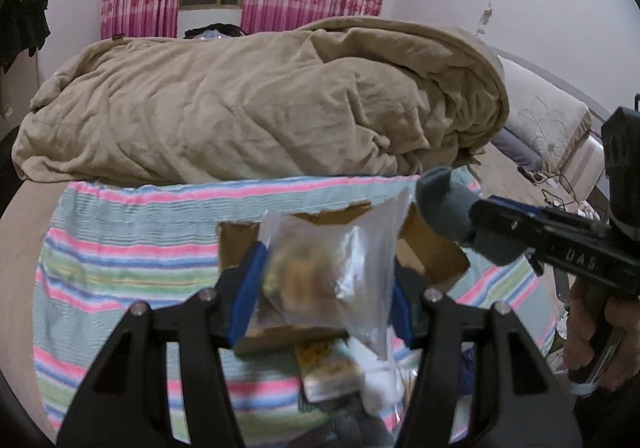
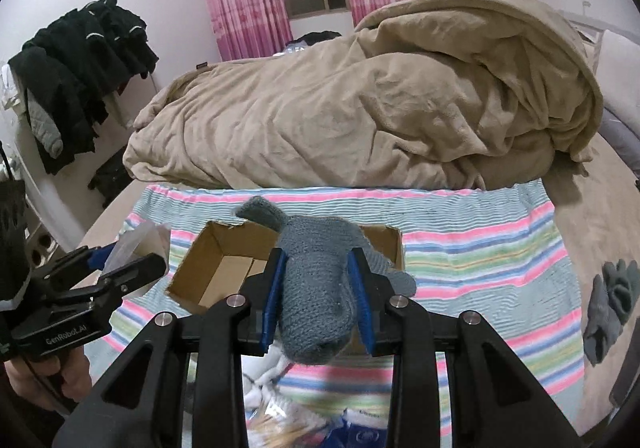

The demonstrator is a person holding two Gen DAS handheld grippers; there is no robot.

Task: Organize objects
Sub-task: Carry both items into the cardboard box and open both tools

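Note:
My left gripper is shut on a clear plastic bag with brownish contents, held above an open cardboard box. The left gripper also shows at the left of the right wrist view. My right gripper is shut on a grey-blue knitted glove, held over the same box. In the left wrist view the right gripper comes in from the right with the glove. The box sits on a striped towel.
A beige crumpled blanket lies on the bed behind the towel. A second grey glove lies at the right. Loose packets and small items lie near the front edge. Dark clothes hang at the left.

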